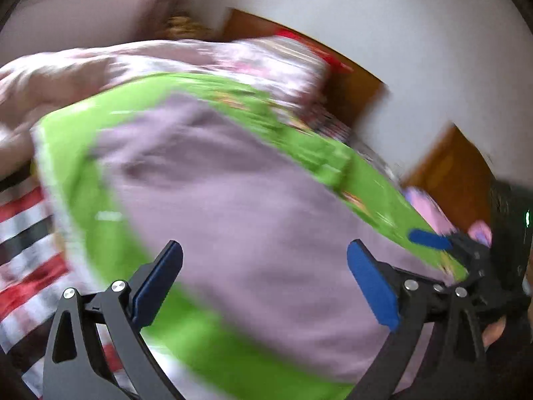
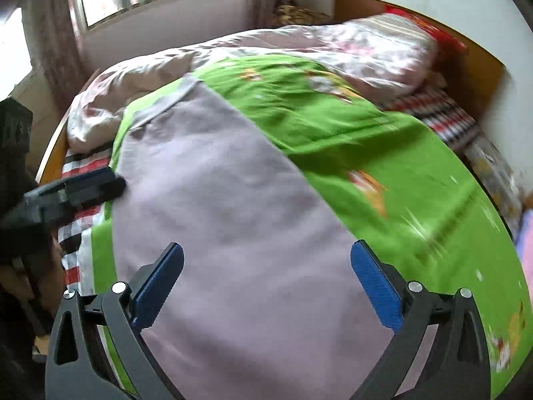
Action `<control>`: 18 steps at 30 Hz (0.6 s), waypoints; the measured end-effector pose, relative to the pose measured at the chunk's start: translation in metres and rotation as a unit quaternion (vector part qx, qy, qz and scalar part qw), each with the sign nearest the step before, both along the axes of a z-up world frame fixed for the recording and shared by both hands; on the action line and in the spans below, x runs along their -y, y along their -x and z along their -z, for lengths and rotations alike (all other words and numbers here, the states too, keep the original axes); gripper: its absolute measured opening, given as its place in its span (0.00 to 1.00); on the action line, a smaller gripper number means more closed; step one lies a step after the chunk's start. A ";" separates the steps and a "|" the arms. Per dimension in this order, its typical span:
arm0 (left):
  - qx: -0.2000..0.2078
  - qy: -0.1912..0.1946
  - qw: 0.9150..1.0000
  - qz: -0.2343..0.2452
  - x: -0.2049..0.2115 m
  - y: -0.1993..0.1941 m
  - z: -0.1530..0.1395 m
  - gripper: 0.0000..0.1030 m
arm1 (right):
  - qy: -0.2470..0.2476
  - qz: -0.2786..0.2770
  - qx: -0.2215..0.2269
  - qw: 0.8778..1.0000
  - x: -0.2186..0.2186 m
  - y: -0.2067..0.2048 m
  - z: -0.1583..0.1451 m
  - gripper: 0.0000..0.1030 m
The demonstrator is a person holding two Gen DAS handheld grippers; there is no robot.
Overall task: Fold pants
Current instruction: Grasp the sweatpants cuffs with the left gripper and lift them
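While both claws stand spread and empty, lilac pants (image 2: 233,200) flat beneath, green blanket (image 2: 383,153) under them.

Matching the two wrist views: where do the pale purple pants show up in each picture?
Left wrist: the pants fill the middle, running from upper left down between the open fingers of the left hand-held gripper.
Right wrist: the pants run from upper left to bottom centre, left of middle.
Shared landmark: the green blanket under them.
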State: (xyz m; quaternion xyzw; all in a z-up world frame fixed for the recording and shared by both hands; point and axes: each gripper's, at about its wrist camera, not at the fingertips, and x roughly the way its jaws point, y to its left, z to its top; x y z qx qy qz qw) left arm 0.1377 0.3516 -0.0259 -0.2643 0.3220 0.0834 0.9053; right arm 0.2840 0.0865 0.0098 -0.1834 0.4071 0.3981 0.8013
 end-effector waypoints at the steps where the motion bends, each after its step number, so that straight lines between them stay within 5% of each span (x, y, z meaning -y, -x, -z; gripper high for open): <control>1: -0.002 0.023 1.000 -0.012 -0.022 0.004 0.004 0.96 | -0.008 -0.006 -0.004 1.000 -0.005 -0.001 0.001 0.94; 4: 0.004 0.128 0.990 -0.057 -0.078 0.017 0.021 0.96 | -0.019 -0.024 0.000 1.000 -0.031 0.011 -0.001 0.94; 9: -0.024 0.129 0.983 -0.128 -0.107 0.024 0.034 0.96 | 0.025 -0.143 0.052 0.988 -0.103 0.071 0.005 0.93; 15: -0.041 0.112 0.981 -0.151 -0.108 0.037 0.032 0.96 | 0.164 -0.200 0.177 0.950 -0.160 0.110 0.045 0.55; 18: -0.015 0.147 0.981 -0.127 -0.110 0.044 0.029 0.96 | 0.159 -0.191 0.175 0.953 -0.156 0.103 0.049 0.32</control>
